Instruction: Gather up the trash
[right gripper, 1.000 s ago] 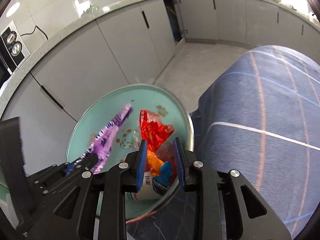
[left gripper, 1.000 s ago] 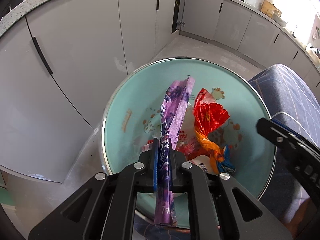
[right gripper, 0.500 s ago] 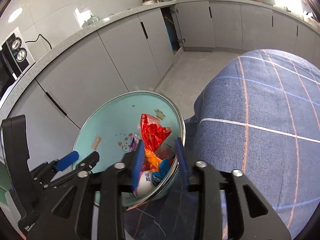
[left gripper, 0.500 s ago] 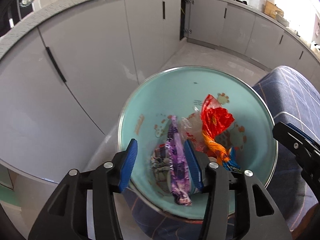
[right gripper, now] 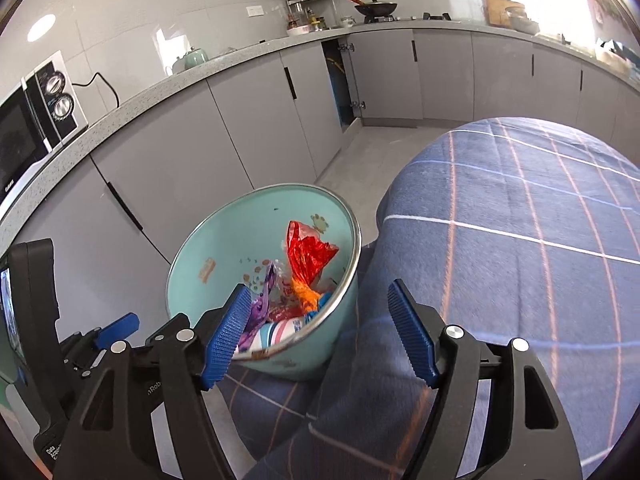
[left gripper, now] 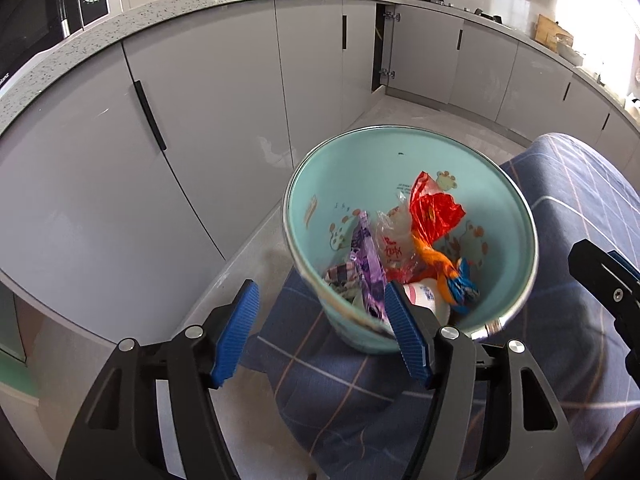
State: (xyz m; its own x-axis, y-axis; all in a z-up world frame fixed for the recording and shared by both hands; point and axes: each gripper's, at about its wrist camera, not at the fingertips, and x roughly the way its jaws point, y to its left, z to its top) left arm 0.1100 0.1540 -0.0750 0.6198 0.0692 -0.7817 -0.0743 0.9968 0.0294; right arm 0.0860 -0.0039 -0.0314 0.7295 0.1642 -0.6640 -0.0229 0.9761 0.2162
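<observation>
Two wrist views angled down, close over table edge, left beside right, sharing teal bowl [left gripper: 400,160] [right gripper: 224,248] and cabinets [left gripper: 200,120] [right gripper: 260,128].

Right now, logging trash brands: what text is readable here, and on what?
"nRob" (cut off): black frame of the right tongs.
"Data": black body of the left tongs, seen in the right wrist view.
Both tongs' jaws are opening, holding nothing.
Unreadable: red characters on the clear plastic wrapper; small print inside the teal enamel bowl.
</observation>
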